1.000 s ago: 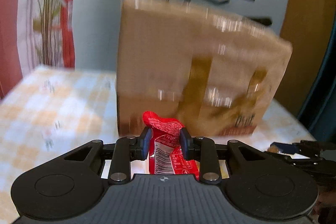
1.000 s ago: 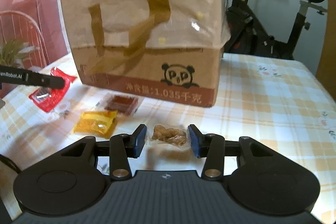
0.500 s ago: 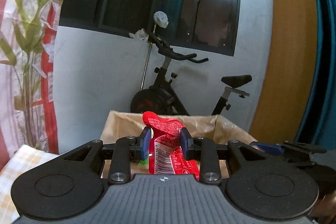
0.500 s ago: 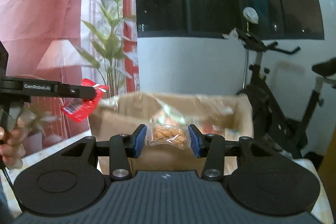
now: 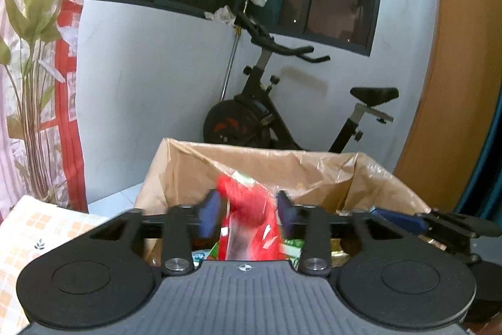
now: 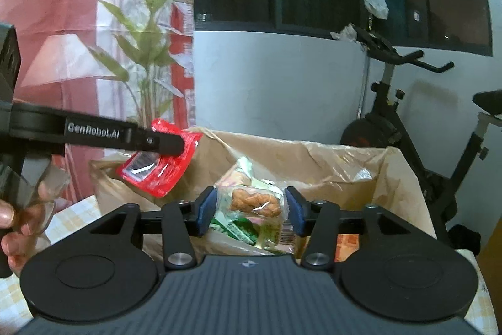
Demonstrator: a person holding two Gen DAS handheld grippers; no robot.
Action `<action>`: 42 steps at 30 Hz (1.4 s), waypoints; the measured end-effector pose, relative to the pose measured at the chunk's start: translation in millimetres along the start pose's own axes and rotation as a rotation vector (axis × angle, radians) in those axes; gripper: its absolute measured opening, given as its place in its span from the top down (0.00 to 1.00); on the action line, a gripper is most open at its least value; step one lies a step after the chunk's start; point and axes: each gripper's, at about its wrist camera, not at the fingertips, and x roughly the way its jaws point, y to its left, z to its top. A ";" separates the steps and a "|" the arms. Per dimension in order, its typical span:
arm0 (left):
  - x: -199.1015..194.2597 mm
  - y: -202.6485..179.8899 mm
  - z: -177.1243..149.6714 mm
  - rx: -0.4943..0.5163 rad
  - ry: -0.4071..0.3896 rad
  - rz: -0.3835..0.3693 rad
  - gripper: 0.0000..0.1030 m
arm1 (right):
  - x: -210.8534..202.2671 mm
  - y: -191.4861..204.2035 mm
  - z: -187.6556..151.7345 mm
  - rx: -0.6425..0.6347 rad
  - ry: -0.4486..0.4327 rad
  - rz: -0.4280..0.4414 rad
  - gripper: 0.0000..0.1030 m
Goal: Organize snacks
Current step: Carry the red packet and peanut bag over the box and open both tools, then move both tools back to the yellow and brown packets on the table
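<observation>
- Exercise bike (image 5: 282,115) stands against the grey wall at 12 o'clock, beyond the box; a bamboo plant (image 6: 147,58) and red curtain sit at 10 o'clock.
- Cardboard box (image 5: 313,171), lined with clear plastic and open-topped, lies directly under both your grippers; snack packs already fill its floor.
- Your left gripper (image 5: 248,211) is opening; the red packet (image 5: 251,218), blurred, sits between the spread pads, over the box's near left corner.
- Your right gripper (image 6: 249,208) is opening too; the clear pastry packet (image 6: 254,203) lies between its pads, over the box's middle. Contact cannot be confirmed.
</observation>
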 end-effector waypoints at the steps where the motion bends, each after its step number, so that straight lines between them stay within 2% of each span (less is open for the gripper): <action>1: -1.4 1.2 -1.3 -0.002 -0.002 0.006 0.40 | -0.8 -1.4 -1.0 0.009 0.001 -0.001 0.45; 2: -3.2 1.6 -2.2 -0.004 -0.006 0.011 0.36 | -1.8 -2.7 -2.3 0.014 0.002 -0.002 0.42; 4: -9.2 2.6 -3.6 -0.009 -0.007 0.017 0.36 | -5.2 -3.1 -3.7 0.010 -0.001 -0.018 0.37; 12: -42.0 0.8 -15.0 0.000 -0.011 0.033 0.33 | -35.0 0.4 -10.6 0.029 -0.039 -0.025 0.37; 17: -72.4 -3.9 -28.3 0.014 -0.046 0.039 0.32 | -63.8 8.1 -22.6 0.036 -0.067 -0.022 0.37; 23: -95.2 -6.0 -48.9 0.018 -0.045 0.039 0.31 | -87.7 21.0 -42.9 0.036 -0.060 -0.023 0.37; 29: -91.1 -6.0 -89.0 0.015 0.052 0.045 0.32 | -90.0 29.7 -72.4 0.063 0.012 -0.013 0.37; 32: -81.5 -6.2 -112.8 0.021 0.106 0.008 0.33 | -87.8 28.8 -89.5 0.091 0.054 -0.019 0.37; 36: -60.2 -9.3 -145.6 0.040 0.218 -0.015 0.37 | -83.7 23.6 -115.3 0.125 0.117 -0.033 0.37; 42: -38.9 -14.2 -175.5 0.078 0.332 -0.070 0.38 | -74.4 23.7 -158.8 0.118 0.218 -0.049 0.37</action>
